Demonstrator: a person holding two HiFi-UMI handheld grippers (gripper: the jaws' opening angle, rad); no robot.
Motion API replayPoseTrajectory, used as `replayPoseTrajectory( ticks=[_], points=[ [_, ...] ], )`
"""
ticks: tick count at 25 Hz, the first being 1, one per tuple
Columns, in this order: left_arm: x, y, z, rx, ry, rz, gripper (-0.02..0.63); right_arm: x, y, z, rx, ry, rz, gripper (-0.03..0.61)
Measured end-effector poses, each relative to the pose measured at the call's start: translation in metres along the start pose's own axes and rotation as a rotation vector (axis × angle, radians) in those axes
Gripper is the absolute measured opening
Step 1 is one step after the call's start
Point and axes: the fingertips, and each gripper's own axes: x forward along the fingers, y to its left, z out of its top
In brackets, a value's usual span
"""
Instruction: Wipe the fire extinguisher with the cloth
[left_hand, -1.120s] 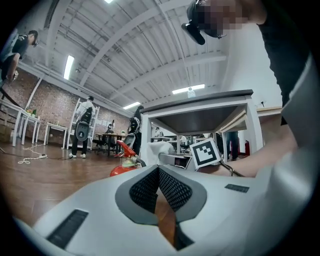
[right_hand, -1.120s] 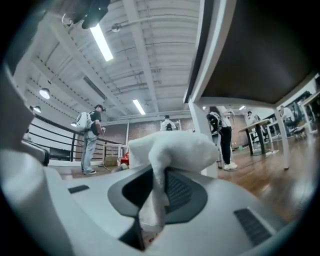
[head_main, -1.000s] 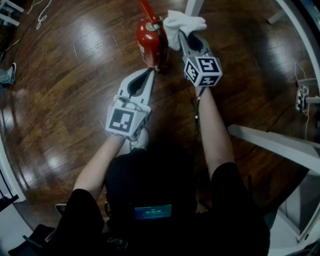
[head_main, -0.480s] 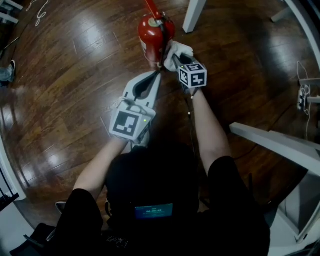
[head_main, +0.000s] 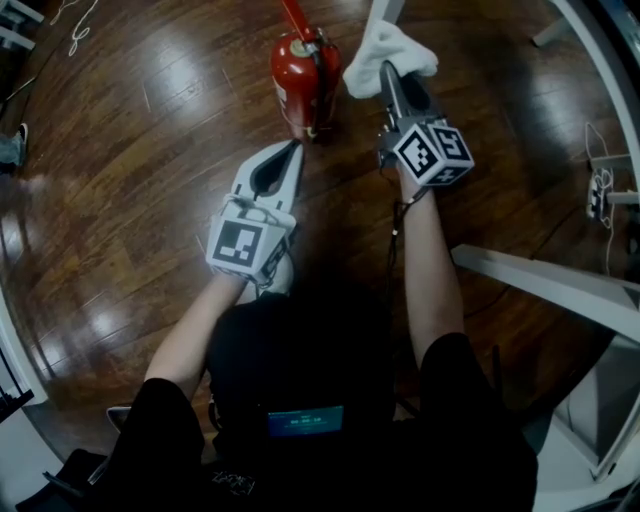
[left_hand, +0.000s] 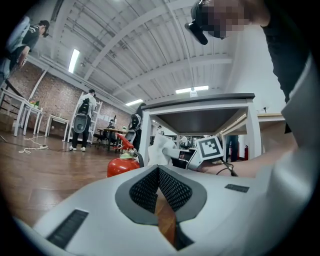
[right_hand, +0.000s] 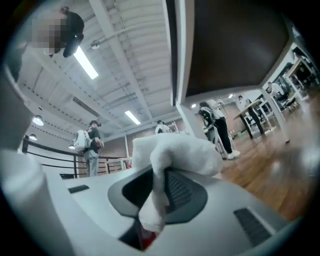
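Mostly the head view was filled by the dark wooden floor, glossy with light patches. On it stood the fire extinguisher, straight ahead of the person. It had a red round body, a black hose along its side and a red lever on top. Its long axis was vertical, and the lever pointed away from the person, toward the upper edge of the head view.

The left gripper lay low, with its tip just beside the base of the extinguisher; whether they touched could not be told. In its own view the left gripper had its pads pressed together at the tip, with nothing between them.

The right gripper was to the right of the extinguisher and apart from it. Its jaws were clamped on the white cloth, which bulged loosely over the tip.

Only the left gripper view showed the extinguisher from the side, in front of a white table, with the cloth just to its right. Only the right gripper view showed the cloth pinched between the dark pads of the right gripper.
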Motion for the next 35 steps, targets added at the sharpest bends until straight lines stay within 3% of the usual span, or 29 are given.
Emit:
replayPoseTrajectory(
  ticks=[4,8,14,21,23,26,31,35],
  points=[
    [-0.001,0.001,0.001,0.005,-0.001,0.005,-0.002,0.014,0.061,0.020,-0.102,-0.019,0.132,0.075],
    [-0.005,-0.001,0.001,0.007,0.001,0.003,-0.002,0.024,0.082,-0.020,-0.144,0.076,0.169,0.075],
    [-0.005,0.003,-0.002,-0.002,0.002,0.009,-0.001,0.011,0.065,-0.082,-0.118,0.190,0.152,0.074],
    [-0.005,0.006,-0.005,-0.006,0.005,0.008,-0.001,0.002,0.029,-0.208,-0.161,0.519,0.093,0.074],
    [-0.004,0.006,-0.007,-0.007,0.011,0.006,-0.001,-0.005,0.021,-0.225,-0.138,0.558,0.063,0.075],
    [-0.003,0.007,-0.009,0.001,0.021,0.002,-0.001,-0.013,0.020,-0.215,-0.098,0.525,0.039,0.074],
    [-0.002,0.006,-0.009,0.006,0.023,0.005,0.000,-0.015,0.026,-0.184,-0.117,0.466,0.043,0.074],
    [-0.007,0.015,-0.002,0.000,0.003,0.036,-0.001,-0.025,0.040,-0.131,-0.100,0.309,0.028,0.075]
  ],
)
